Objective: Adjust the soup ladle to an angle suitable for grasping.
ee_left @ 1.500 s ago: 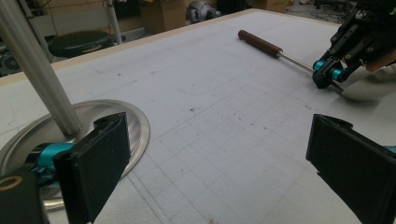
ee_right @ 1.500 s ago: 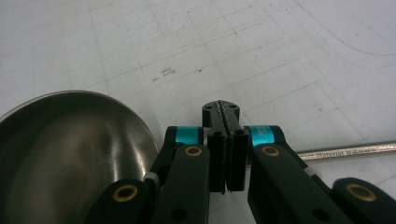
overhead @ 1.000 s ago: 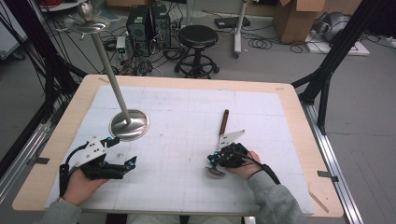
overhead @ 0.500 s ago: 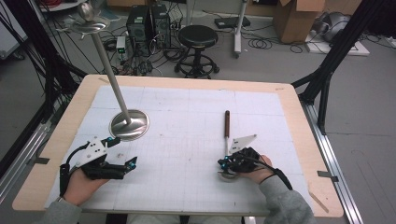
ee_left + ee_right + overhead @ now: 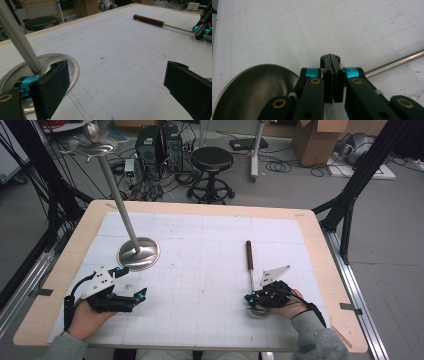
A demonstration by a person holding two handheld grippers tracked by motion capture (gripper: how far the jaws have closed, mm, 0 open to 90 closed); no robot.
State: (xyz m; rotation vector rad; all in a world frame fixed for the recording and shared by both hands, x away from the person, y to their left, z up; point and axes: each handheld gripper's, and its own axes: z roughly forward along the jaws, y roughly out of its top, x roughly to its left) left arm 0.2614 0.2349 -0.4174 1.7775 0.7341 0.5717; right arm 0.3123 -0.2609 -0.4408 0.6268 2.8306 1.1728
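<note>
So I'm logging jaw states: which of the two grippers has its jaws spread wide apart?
The left gripper, beside the stand's round metal base. The right gripper, over the ladle, is shut.

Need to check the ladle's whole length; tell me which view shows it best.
The high view: the ladle lies full length, brown handle to bowl by the right gripper. The left gripper view gives handle and shaft; the right gripper view gives bowl and some shaft.

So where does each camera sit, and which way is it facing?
High view: above the near edge, looking forward and down at the table; both forearms and tongs show.
Left gripper view: rides the left tongs, open, facing the stand.
Right gripper view: rides the right tongs, shut above the ladle.
All three share the ladle's shaft.
</note>
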